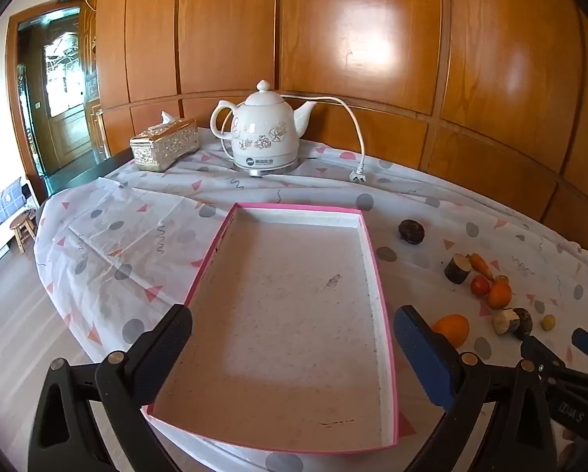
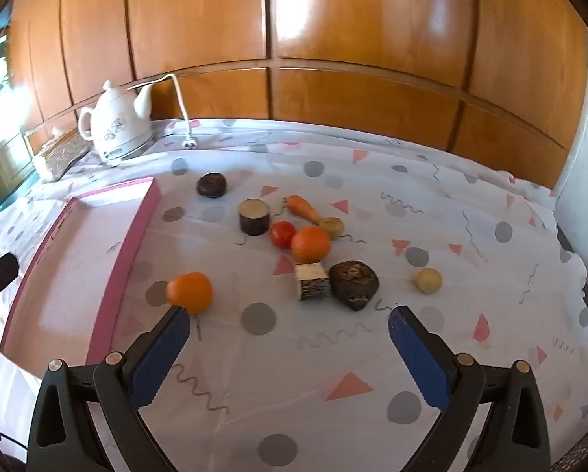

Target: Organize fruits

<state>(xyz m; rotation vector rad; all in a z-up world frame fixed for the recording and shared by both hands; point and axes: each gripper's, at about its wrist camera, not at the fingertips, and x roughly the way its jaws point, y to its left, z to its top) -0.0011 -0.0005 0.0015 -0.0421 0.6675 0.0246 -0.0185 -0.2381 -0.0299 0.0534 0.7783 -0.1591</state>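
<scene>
White kettle – grey logo, lettering unreadable

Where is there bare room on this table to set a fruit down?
The pink tray is bare inside. Free cloth lies left of it, below the tissue box, and in front of the right gripper. It is crowded from the tomato to the dark lump.

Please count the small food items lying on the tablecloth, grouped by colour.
Orange: 3 (two oranges, carrot)
Red: 1 (tomato)
Dark brown: 3
Pale yellow: 2
Pale cut block: 1
Total: 10
</scene>
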